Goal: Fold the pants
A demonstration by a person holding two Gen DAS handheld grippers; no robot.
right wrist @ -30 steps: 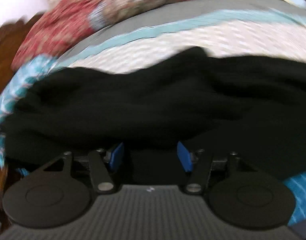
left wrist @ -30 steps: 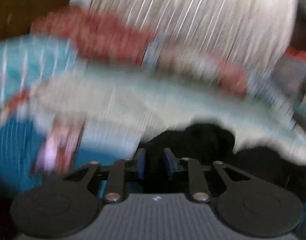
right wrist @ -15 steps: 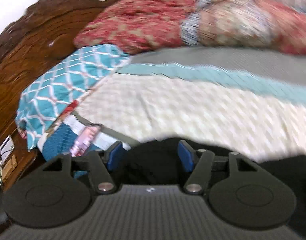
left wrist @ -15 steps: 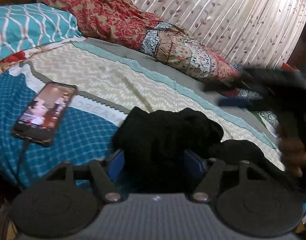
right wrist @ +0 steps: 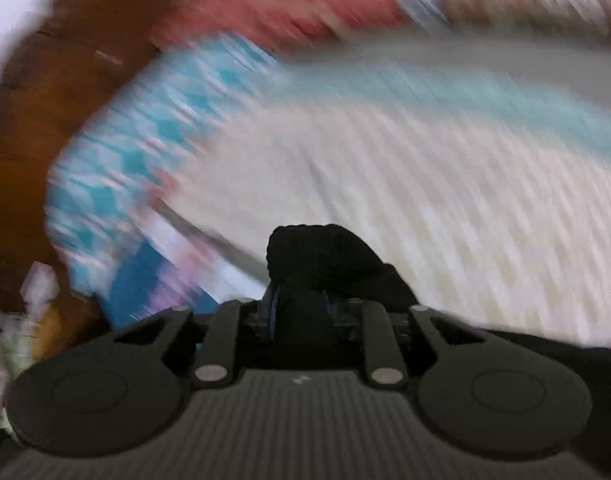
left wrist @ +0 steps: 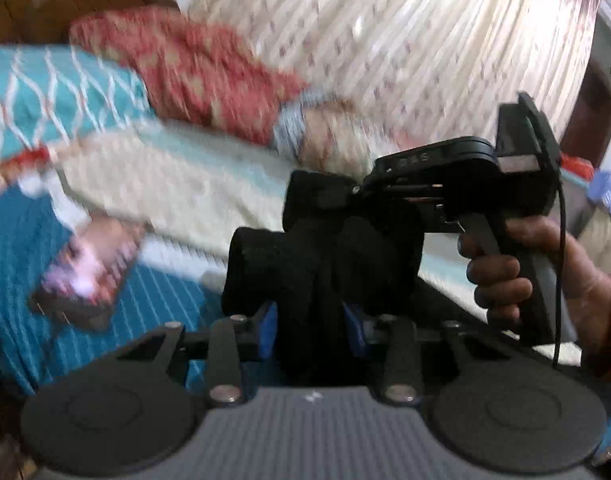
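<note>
- The left gripper [left wrist: 311,330] has its blue-padded fingers [left wrist: 268,330] drawn in against a thick bunch of the black pants [left wrist: 297,256], clamping the cloth between them.
- From that grip the bunched fabric rises up and forward, away from the left wrist camera, and ends in a rounded roll just beyond the fingertips.
- The right gripper [right wrist: 299,310] is pinched down on another fold of the pants [right wrist: 325,256]; its jaws stand close together, with only slivers of blue pad showing on either side of the cloth.
- In the left wrist view the right gripper [left wrist: 345,200] comes in from the right, its tip buried in the upper part of the same black bundle, so both tools hold the garment close together and above the bed.
- A bare hand [left wrist: 517,268] wraps the right tool's handle, a thin black cable hanging beside it.
- Below lies the bedspread [left wrist: 177,184], cream in the middle and teal-blue on the near side.
- A phone [left wrist: 85,276] rests on the blue part, well to the left of the pants and blurred.
- Farther back are a teal patterned pillow [left wrist: 53,92], a red floral cushion [left wrist: 201,76] and a pale curtain [left wrist: 405,36].
- The right wrist view is heavily motion-blurred; a brown wooden headboard [right wrist: 53,92] shows at its left.
</note>
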